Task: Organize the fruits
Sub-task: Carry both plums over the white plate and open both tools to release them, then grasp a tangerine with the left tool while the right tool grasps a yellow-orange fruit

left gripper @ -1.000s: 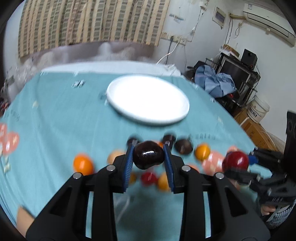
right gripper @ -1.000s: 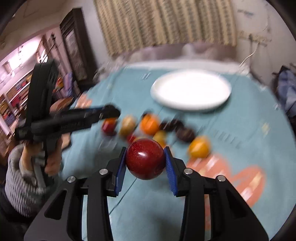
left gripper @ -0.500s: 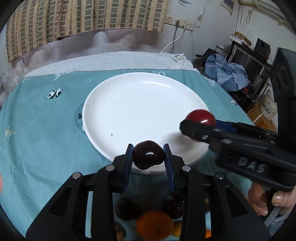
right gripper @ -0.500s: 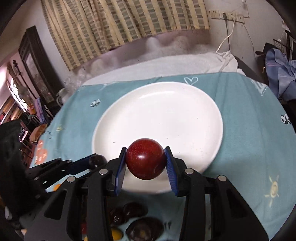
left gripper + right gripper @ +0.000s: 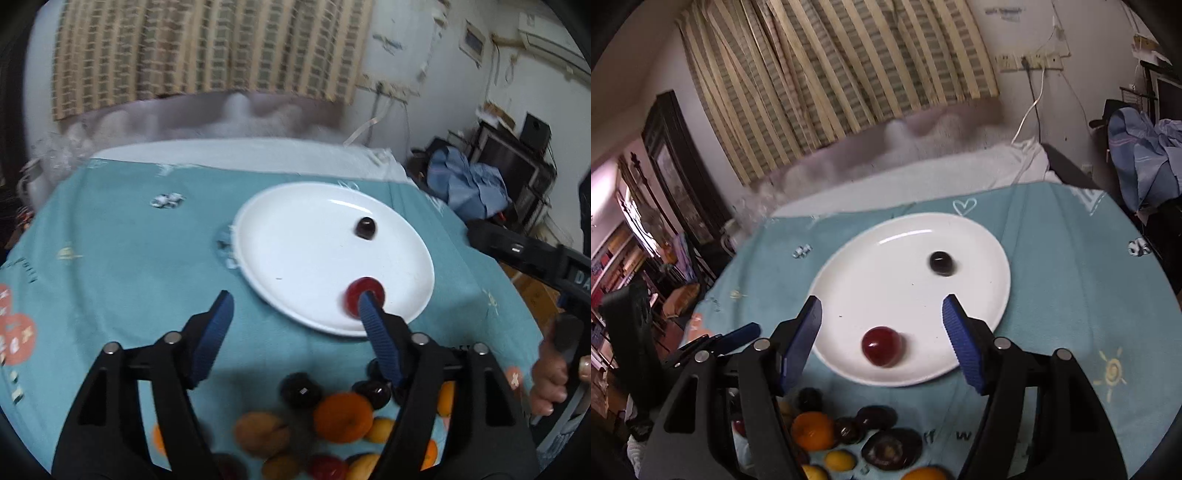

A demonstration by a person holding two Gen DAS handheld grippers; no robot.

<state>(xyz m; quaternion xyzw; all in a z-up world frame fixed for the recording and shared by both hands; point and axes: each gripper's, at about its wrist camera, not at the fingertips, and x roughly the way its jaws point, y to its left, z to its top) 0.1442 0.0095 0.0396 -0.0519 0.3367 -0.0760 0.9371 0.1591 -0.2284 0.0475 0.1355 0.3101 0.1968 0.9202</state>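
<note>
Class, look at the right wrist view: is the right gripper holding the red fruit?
No, the right gripper is open and the red fruit lies on the white plate.

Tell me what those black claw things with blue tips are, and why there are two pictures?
They are grabbing tools that a person squeezes by hand. Each carries a camera looking along its two fingers, so each picture comes from one tool. The left gripper and the right gripper are both open, holding nothing. A teal tablecloth carries a round white plate with a shiny red round fruit and a small dark round fruit on it. More orange and dark fruits wait nearby on the cloth.
</note>
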